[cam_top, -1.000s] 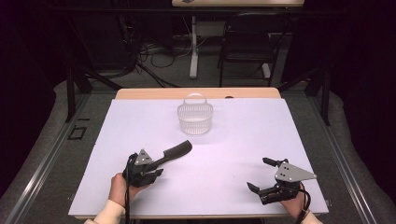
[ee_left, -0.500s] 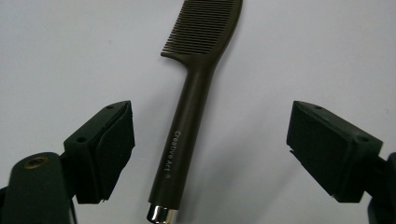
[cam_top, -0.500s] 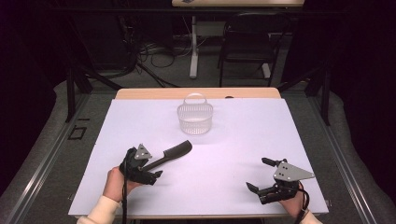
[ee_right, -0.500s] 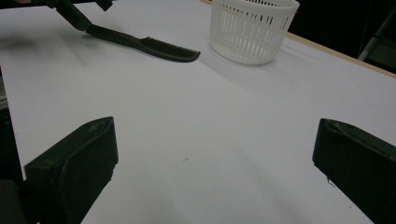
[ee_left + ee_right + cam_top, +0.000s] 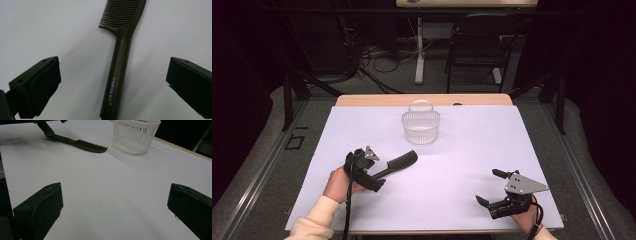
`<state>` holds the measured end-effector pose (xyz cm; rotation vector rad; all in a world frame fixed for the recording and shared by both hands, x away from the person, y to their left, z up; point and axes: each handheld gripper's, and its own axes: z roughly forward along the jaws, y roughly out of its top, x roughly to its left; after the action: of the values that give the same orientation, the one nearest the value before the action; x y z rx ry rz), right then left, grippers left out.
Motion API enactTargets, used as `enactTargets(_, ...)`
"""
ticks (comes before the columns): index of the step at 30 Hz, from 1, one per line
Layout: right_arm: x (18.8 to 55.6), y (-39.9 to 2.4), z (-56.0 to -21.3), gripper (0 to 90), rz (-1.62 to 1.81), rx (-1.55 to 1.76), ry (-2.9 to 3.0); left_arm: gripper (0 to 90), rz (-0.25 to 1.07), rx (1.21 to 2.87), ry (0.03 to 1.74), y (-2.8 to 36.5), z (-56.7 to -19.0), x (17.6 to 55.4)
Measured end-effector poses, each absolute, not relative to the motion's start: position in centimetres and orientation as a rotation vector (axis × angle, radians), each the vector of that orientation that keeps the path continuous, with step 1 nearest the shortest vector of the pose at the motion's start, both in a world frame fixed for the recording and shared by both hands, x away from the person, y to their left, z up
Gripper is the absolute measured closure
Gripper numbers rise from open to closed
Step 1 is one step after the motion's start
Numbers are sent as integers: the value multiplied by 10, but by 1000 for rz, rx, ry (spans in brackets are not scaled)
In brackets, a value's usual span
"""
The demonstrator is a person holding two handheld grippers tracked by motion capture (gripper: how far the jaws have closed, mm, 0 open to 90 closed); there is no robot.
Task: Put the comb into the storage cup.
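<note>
Left gripper [image 5: 113, 82] spread wide, straddling comb [image 5: 121, 55] handle flat on table — not yet pinched. Next: lower, squeeze handle, probably carry to basket [image 5: 420, 127]. Right gripper [image 5: 492, 189] spread, idle.

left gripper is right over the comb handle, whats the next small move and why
Probably close the left gripper on the comb. Its fingers stand wide open on either side of the handle, which lies flat on the white table between them, not yet gripped.
</note>
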<state>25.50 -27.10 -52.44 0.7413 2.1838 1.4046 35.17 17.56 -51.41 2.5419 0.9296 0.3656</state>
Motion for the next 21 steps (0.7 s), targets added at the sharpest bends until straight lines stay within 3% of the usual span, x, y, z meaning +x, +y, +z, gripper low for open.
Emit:
enactTargets(8, 255, -271, -525, 0, 1404, 741, 2188, 1, 352, 2625, 885, 163, -514, 363)
enactTargets(14, 255, -271, -525, 0, 1407, 745, 2191, 169, 338, 2707, 851, 155, -517, 368)
enactTargets(21, 256, -270, -526, 0, 1406, 743, 2204, 295, 306, 2800, 840, 144, -517, 373)
